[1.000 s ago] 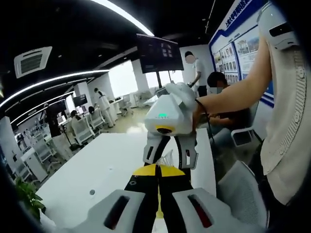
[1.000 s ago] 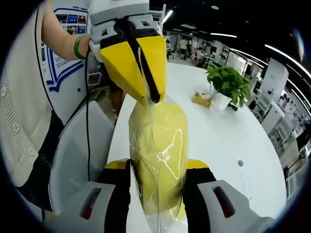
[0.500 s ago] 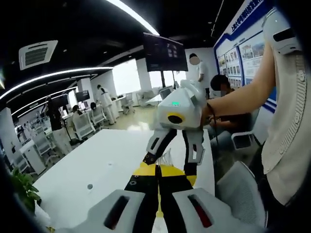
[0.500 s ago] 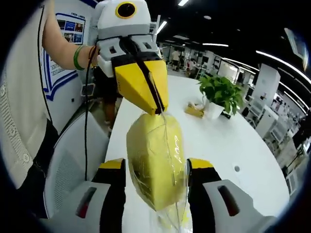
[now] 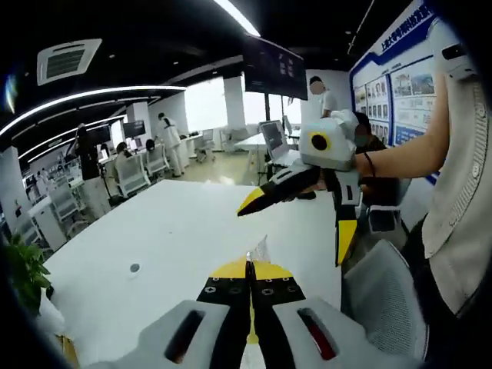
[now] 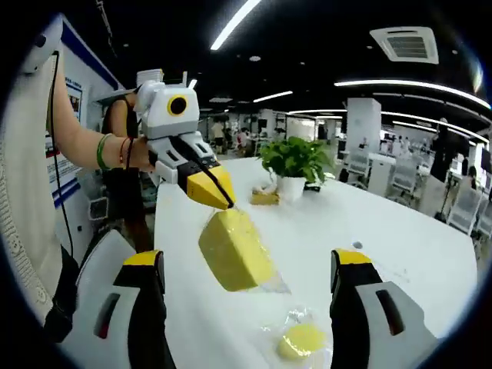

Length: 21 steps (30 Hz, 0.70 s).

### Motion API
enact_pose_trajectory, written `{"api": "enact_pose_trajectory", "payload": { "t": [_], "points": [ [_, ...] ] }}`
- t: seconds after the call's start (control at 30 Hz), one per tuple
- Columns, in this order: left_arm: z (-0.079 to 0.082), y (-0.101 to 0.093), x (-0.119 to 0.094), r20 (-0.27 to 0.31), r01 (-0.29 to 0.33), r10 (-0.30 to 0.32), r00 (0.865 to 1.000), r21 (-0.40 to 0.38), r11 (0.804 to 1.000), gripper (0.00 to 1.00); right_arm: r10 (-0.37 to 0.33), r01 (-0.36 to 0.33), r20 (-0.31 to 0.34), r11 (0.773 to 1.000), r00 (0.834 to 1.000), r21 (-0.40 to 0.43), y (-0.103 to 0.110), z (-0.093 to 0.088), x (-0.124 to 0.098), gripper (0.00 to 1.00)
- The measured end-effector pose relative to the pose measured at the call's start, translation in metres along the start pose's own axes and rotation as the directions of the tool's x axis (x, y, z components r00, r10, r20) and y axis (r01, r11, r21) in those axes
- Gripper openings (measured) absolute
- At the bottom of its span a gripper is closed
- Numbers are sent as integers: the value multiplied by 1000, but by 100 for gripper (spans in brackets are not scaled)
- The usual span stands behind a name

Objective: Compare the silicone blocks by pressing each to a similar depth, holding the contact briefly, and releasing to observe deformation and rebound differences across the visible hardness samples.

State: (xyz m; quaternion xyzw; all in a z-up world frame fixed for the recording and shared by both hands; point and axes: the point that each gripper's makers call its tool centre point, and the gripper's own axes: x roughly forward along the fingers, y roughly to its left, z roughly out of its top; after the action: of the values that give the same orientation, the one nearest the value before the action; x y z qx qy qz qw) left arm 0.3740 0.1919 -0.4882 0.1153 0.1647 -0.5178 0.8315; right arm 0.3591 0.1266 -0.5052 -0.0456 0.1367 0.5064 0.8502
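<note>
Overhead, yellow bag-wrapped silicone block (image 6: 234,248).

In the right gripper view, the left gripper (image 6: 223,201) is at upper left, above the table (image 6: 430,246), with the bagged block (image 6: 234,250) hanging directly below its tips. A second block (image 6: 298,340) lies on the table below and right of the hanging one. The potted plant (image 6: 294,163) stands farther back, a small packet (image 6: 265,197) just left of it. In the left gripper view, the right gripper (image 5: 300,219) is ahead, above the table's right edge; a chair (image 5: 380,296) sits beside that edge.
</note>
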Motion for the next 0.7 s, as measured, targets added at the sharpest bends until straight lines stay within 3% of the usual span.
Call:
{"api": "enact_pose_trajectory", "payload": {
  "t": [0.13,0.27,0.37,0.47,0.53,0.6,0.7],
  "points": [
    [-36,12,5,-30,-11,8,1000,-81,997,0,-89,88,-35,996,995,-32,-3,-20,-22,84],
    [-68,18,10,-46,-6,-2,999,-177,984,0,-150,152,-45,987,988,53,2,-38,-45,82],
    [-94,21,13,-61,9,-26,998,-266,964,0,-202,208,-64,973,977,96,2,-51,-58,80],
    [-114,29,15,-81,19,-45,996,-300,954,0,-233,240,-62,962,970,131,2,-58,-64,76],
    [-129,44,15,-110,-17,-18,994,-303,953,0,-251,258,-64,955,966,145,1,-62,-67,75],
    [-125,59,13,-57,-35,16,998,-345,938,0,-261,272,-82,949,962,162,0,-67,-69,75],
    [-141,88,9,-118,-102,68,991,-313,944,0,-268,285,-116,943,956,172,-1,-75,-72,75]
  ]
}}
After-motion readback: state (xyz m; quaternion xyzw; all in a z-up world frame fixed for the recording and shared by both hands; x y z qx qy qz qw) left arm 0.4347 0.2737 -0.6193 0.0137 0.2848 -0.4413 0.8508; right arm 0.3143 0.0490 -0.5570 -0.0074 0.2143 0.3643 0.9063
